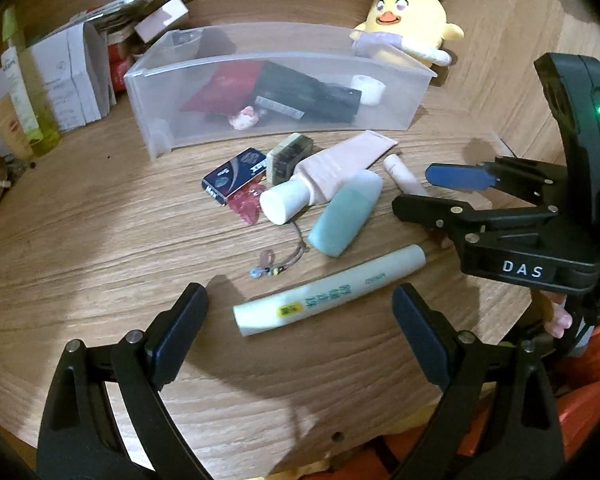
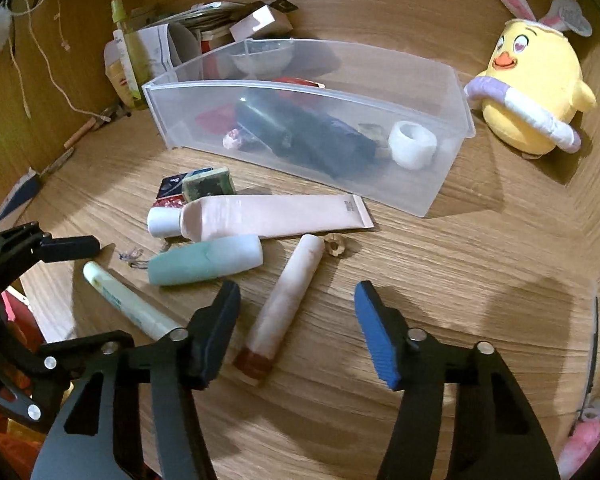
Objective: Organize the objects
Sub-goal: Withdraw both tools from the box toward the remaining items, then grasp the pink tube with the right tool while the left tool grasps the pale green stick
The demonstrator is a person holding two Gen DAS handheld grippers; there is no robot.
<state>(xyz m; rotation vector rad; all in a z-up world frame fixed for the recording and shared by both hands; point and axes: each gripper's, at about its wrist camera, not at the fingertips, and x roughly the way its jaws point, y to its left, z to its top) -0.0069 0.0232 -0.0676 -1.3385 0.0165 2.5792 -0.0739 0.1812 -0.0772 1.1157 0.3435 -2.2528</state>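
Pick phase of the tidy-up: both tools are lined up on loose toiletries lying on the table [image 1: 100, 248], nothing lifted yet.

Right hand-held gripper [image 2: 296, 332]: jaws apart, straddling the pinkish stick with the reddish cap [image 2: 284, 300]. The stick lies between the pads but neither pad presses on it; there is a clear gap on the blue-pad side. It is not held.

Left hand-held gripper [image 1: 300, 320]: jaws wide apart, with the pale green tube with printed label [image 1: 332, 290] lying crosswise just ahead of the fingertips. No contact.

Clear plastic bin [image 1: 148, 92] sits behind the pile and already holds a red pouch, dark packs and a white roll [image 1: 368, 88]. Still outside it, in front: large pink tube with white cap [image 1: 332, 168], teal bottle [image 1: 346, 218], small blue box [image 1: 236, 176], a dark soap-like block [image 1: 290, 158], a red wrapper, a thin cord charm [image 1: 276, 258]. Yellow plush chick [image 1: 408, 20] stands beside the bin's far end and reads as not part of the sort.

Judgement on the next move: the right needs to close squarely on the stick, near its middle so it doesn't pivot, then lift and carry it over the bin's front wall. The left must come lower and turn so the jaws cross the tube's width, not its length. The round tube may roll when nudged. The teal bottle lies close to the right's dark finger, so watch for knocking it.
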